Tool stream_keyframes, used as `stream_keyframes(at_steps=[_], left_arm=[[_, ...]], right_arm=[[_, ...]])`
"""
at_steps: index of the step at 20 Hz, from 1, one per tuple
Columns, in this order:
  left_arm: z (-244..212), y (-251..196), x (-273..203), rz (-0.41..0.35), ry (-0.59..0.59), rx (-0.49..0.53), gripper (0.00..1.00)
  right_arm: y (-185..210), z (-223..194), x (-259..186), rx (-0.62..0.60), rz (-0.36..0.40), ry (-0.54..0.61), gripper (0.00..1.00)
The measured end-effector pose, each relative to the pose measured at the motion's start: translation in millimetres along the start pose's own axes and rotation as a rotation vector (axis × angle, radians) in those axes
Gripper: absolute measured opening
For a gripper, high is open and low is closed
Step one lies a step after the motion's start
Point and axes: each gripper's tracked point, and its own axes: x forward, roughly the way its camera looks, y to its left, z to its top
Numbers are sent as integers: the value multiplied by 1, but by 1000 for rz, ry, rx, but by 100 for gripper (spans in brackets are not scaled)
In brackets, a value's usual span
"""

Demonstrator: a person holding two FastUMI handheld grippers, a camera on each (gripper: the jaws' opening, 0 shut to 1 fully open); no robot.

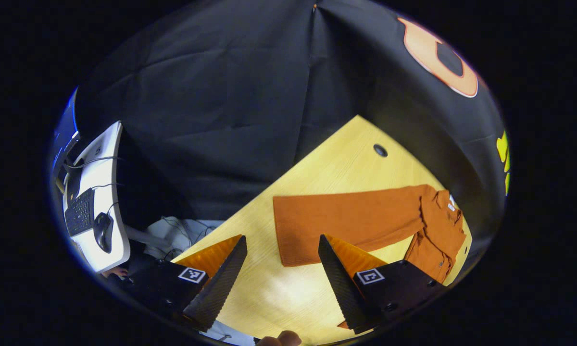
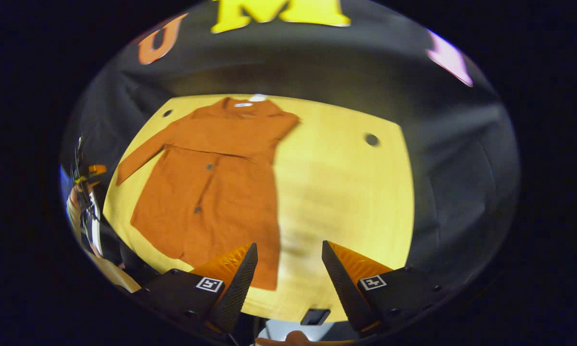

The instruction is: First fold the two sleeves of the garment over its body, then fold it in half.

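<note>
Right gripper (image 2: 288, 266) wide, left gripper (image 1: 282, 262) wide, garment (image 2: 211, 187) flat below both

1. The shirt (image 2: 211, 187) lies flat on the table (image 2: 346, 192), on its left half in the right gripper view.
2. Its collar points to the far edge.
3. One sleeve (image 2: 142, 156) reaches out leftward.
4. A keyboard (image 1: 79, 211) and mouse (image 1: 103, 230) sit on a side desk (image 1: 110, 192).

Orange buttoned garment (image 2: 211, 187) flat on the wooden table (image 2: 346, 192), collar toward the far edge, one sleeve (image 2: 142, 156) stretched outward, other sleeve folded across the chest
</note>
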Motion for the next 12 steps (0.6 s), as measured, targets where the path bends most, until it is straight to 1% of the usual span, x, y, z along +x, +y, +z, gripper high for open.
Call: stream_keyframes(at_steps=[2, 3, 4, 5, 6, 7, 8, 9, 10, 12], left_arm=[[-1, -8, 16, -18, 62, -4, 98], [-1, -10, 23, -16, 94, -2, 100], [-4, -7, 29, 3, 130, -4, 97], [-11, -6, 31, 17, 192, -19, 97], [-14, -7, 37, 19, 227, -31, 86], [-14, -1, 46, 32, 249, -33, 98], [-17, 1, 50, 48, 279, -37, 97], [-22, -3, 53, 51, 315, -49, 97], [-27, -7, 55, 43, 351, -70, 96], [-29, -5, 62, 50, 393, -101, 96]], right_arm=[[-32, -41, -6, 163, -45, -25, 89], [-43, -63, -8, 226, -68, -35, 89], [-50, -84, -12, 287, -88, -41, 83], [-50, -101, -13, 338, -84, -48, 84], [-52, -118, -9, 383, -80, -49, 89], [-54, -131, -6, 417, -79, -42, 89], [-54, -144, 1, 435, -87, -28, 84], [-56, -152, 2, 445, -108, -13, 84], [-56, -157, -3, 456, -112, -13, 89], [-54, -156, -9, 499, -100, -27, 89]])
